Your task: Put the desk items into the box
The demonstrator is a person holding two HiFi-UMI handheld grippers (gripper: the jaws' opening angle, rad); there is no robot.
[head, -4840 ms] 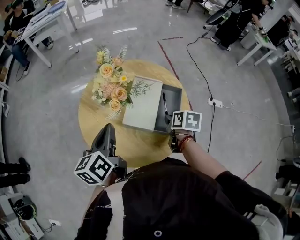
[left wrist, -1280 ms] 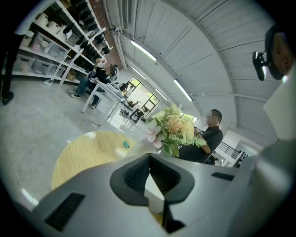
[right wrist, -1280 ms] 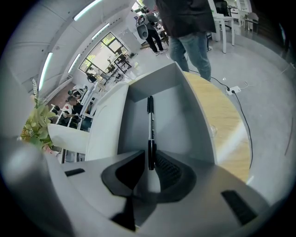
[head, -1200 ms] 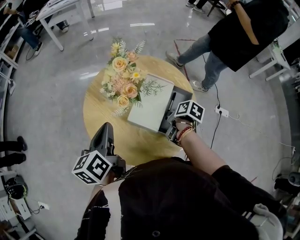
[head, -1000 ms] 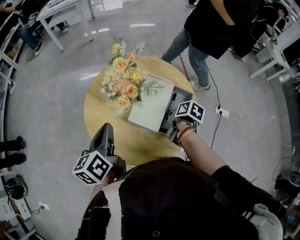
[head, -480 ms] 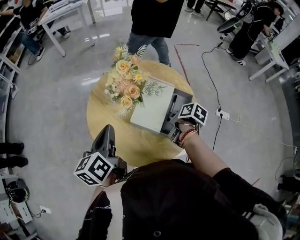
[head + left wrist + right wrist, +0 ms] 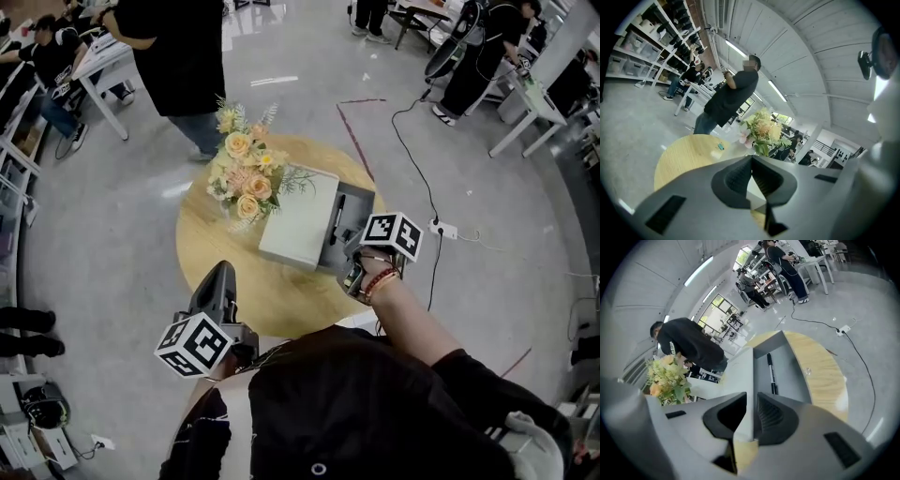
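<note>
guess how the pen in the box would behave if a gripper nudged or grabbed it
The pen looks slim and round, so a sideways nudge would probably roll it across the flat floor of the box until a wall stops it. It seems light and stiff, so it should lift without bending, though its narrow, smooth barrel may slip in a loose grip.

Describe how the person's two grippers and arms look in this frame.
The left gripper and the right gripper are both dark grey and two-jawed, with ribbed black pads. Each carries a white cube printed with black square markers. The right wrist wears a red beaded bracelet, and the right sleeve is black.
</note>
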